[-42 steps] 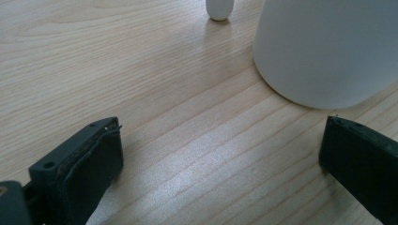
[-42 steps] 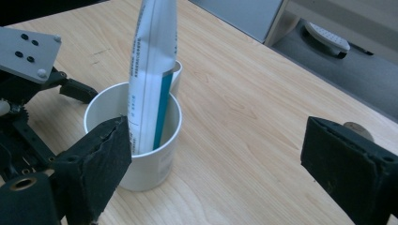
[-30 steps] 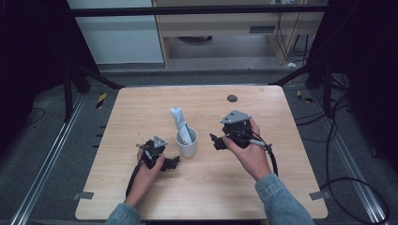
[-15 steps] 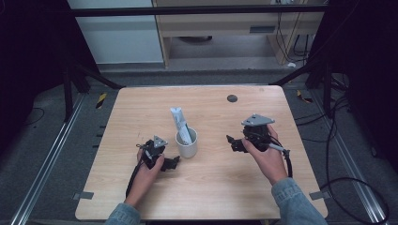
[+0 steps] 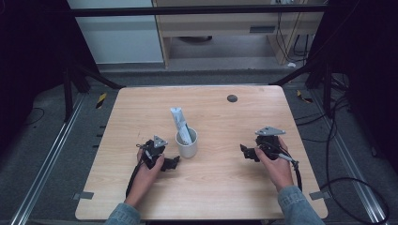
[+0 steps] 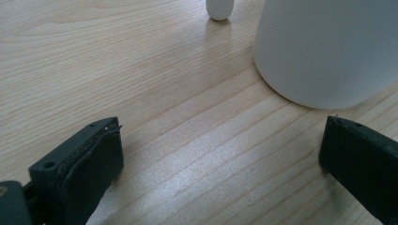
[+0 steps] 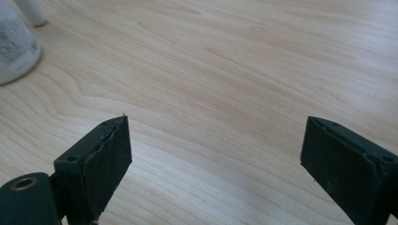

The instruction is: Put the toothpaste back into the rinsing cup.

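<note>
A white cup [image 5: 186,145] stands a little left of the middle of the wooden table [image 5: 220,187], and a white tube [image 5: 179,123] sits in it, leaning up and away toward the far-left, its crimped end well above the rim. The left gripper [image 5: 174,162] lies low on the table just beside the cup on the near-left side, held by the person's left hand [image 5: 149,171], its jaws pointing at the base of the cup. In the left gripper view those jaws are spread wide with bare wood between them, gripping nothing; the cup's [image 6: 328,51] rounded white wall rises close ahead, nearer the jaw at the right of that view, and apart from both. The right gripper [image 5: 245,151] rests well apart from the cup on its right side, held by the right hand [image 5: 277,164], its tips turned toward the cup and a grey three-cornered plate [image 5: 270,131] on top. In the right gripper view its jaws also stand wide apart and hold nothing, only wood grain between them, and the cup [image 7: 14,44] sits far off ahead of them. A small dark round spot [image 5: 232,98] lies on the table beyond the cup, toward the far edge.
</note>
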The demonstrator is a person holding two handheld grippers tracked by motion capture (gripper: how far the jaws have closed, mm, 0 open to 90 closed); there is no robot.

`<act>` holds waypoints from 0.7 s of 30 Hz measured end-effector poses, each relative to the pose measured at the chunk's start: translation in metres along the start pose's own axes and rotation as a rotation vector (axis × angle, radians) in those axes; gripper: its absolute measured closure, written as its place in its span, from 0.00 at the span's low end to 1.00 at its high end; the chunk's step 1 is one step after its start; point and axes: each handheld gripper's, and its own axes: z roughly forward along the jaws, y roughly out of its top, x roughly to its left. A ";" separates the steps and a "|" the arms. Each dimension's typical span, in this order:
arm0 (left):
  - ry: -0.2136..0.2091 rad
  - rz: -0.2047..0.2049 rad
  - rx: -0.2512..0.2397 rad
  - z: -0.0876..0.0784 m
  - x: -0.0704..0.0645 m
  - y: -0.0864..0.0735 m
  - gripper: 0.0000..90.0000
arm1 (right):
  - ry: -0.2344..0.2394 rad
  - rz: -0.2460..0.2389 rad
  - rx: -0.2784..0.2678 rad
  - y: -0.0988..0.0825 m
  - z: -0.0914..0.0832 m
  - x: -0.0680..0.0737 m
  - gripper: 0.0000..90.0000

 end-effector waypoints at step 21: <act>0.000 0.000 0.000 0.000 0.000 0.000 0.00 | -0.092 0.123 0.031 -0.025 0.018 -0.039 0.09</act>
